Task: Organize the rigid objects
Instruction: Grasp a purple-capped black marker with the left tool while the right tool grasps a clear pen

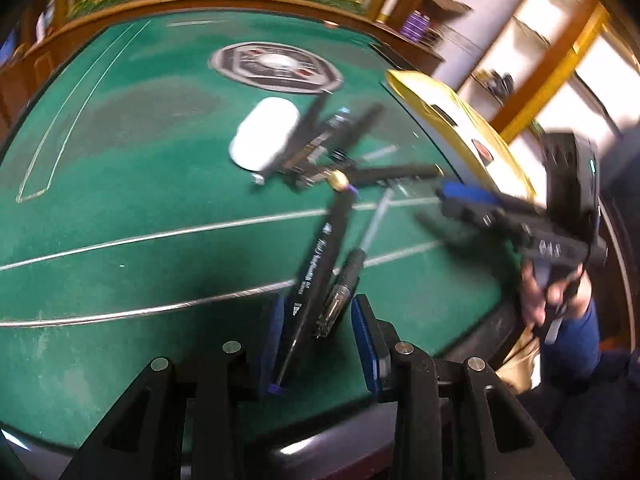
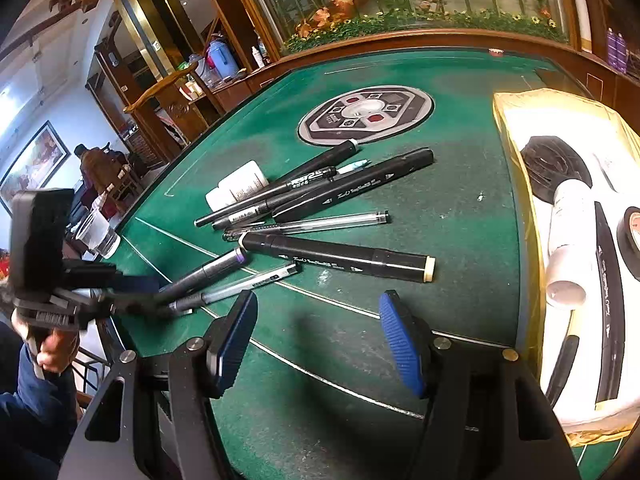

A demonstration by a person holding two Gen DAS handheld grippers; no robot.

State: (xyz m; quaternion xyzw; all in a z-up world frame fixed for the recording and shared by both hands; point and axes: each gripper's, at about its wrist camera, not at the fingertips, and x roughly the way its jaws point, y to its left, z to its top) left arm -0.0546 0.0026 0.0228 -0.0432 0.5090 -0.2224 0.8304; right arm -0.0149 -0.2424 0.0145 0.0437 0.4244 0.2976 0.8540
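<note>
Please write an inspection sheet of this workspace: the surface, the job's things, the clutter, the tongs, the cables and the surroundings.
Surface: green felt table with white lines and a round centre panel.
Job's things: pens and markers in a loose pile; yellow-rimmed tray at the table edge holds a white tube, tape rolls and markers.
Clutter: white bottle lying beside the pile.
Tongs: left tongs grip a black marker and a pen; right tongs open, empty, above the felt.
Cables: nothing seen.
Surroundings: wooden shelves, flower panel behind the table, people seated far off.
</note>
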